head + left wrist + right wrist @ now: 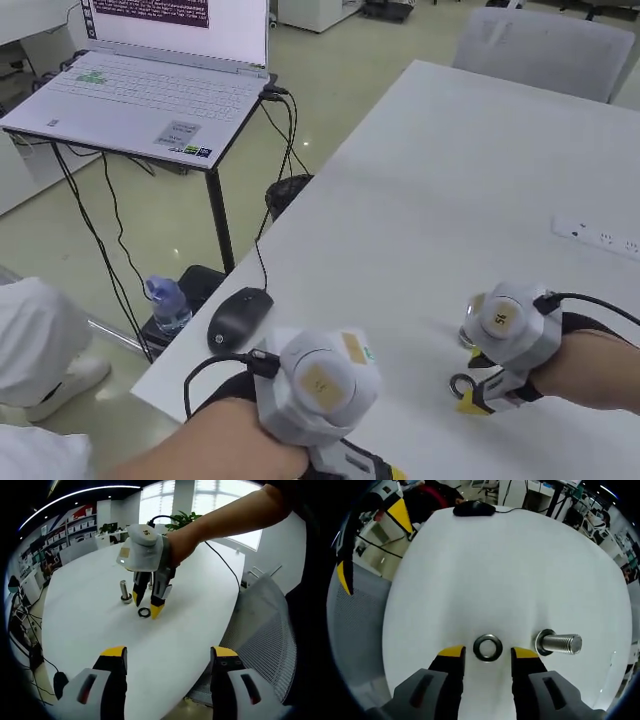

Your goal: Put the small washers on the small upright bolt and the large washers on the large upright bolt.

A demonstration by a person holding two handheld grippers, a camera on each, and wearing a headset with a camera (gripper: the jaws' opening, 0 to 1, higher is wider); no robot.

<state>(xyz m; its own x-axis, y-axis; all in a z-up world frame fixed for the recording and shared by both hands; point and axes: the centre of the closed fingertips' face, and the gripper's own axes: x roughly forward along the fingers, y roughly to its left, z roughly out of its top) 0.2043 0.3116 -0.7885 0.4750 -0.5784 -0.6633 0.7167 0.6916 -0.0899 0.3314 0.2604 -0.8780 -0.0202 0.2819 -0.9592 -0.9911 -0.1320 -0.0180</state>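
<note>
A single steel washer lies flat on the white table. My right gripper is open, and its yellow fingertips stand either side of the washer without touching it. An upright threaded bolt with a washer at its base stands just to the right. In the left gripper view the right gripper points down at the washer, with the bolt beside it. My left gripper hangs open and empty near the table's edge. The head view shows the washer under the right gripper.
A black mouse lies at the table's left corner, with its cable running off. A white power strip sits at the right. Beyond the table are a laptop on a stand, a grey chair and a water bottle on the floor.
</note>
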